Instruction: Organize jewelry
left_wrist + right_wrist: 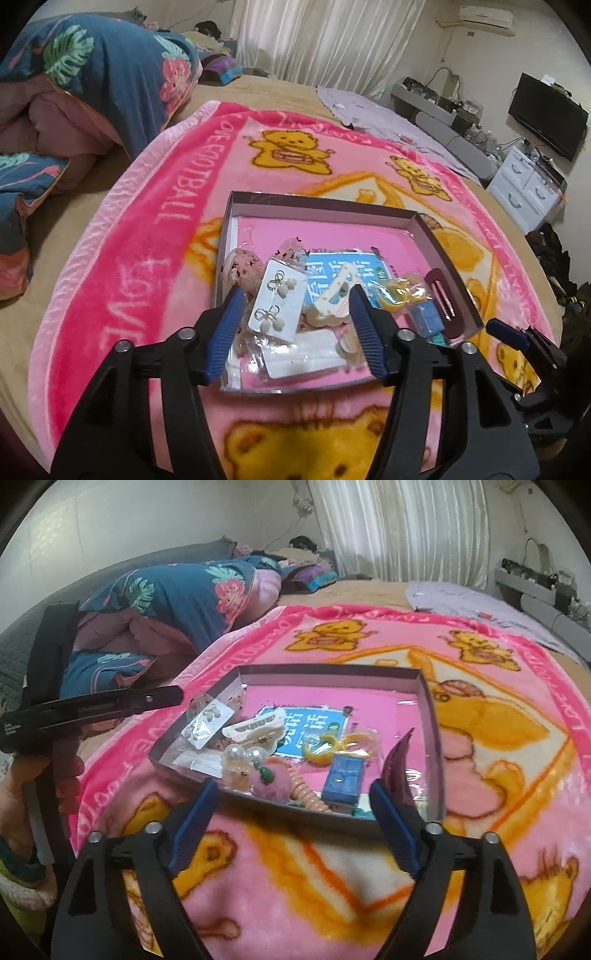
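Note:
A shallow cardboard box (321, 205) (332, 674) sits on a pink bear blanket and holds jewelry. Inside are a white earring card (275, 306) (208, 720), a cream hair clip (336, 295) (255, 729), a yellow item in a bag (402, 295) (332, 747), a blue box (428, 319) (343, 779), a dark maroon clip (443, 299) (400, 771), pearls (243, 755) and a pink pom tie (273, 781). My left gripper (295, 299) is open over the earring card and cream clip. My right gripper (291, 792) is open at the box's near edge.
The pink blanket (177, 229) (295, 886) lies on a bed. A blue floral quilt (110, 74) (177, 590) is piled at the far left. A lilac cloth (388, 118) lies far right. A TV (546, 114) and white drawers (528, 184) stand beyond the bed.

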